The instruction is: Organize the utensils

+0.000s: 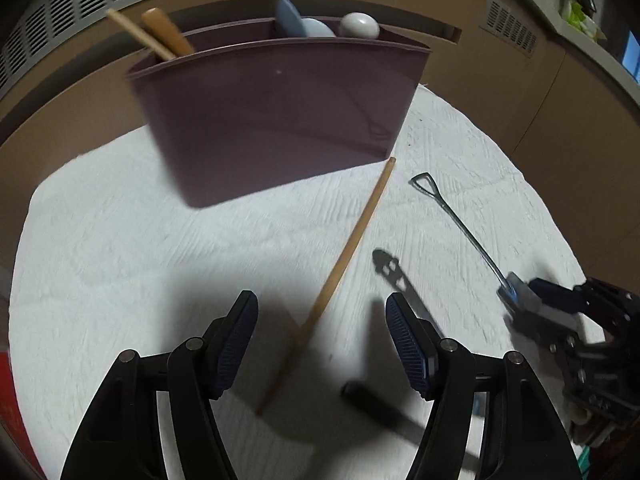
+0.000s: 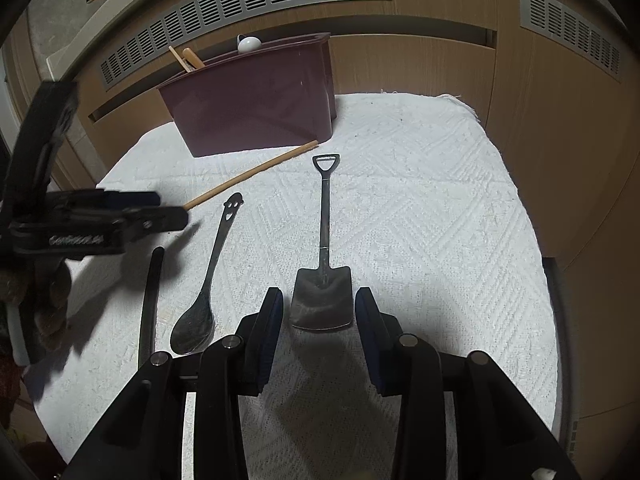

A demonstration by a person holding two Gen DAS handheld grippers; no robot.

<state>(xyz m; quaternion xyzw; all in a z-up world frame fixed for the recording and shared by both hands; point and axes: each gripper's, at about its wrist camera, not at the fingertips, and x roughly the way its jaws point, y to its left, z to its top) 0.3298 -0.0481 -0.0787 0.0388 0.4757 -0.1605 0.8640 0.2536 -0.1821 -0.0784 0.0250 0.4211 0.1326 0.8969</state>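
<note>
Straddling the shovel-shaped spoon (image 2: 322,296) untouched, right gripper (image 2: 319,316) fingers stand released; left gripper (image 1: 322,332), lettering blurred, likewise empty.

maroon caddy (image 2: 256,112), white cloth (image 2: 420,200) — diamond-textured, black pads (image 2: 272,336)

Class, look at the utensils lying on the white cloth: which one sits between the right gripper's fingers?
The shovel-shaped spoon: its flat blade lies between the right gripper. The smiley-handled spoon lies off to its left.

Open left gripper (image 1: 322,344) above wooden chopstick (image 1: 334,280).
</note>
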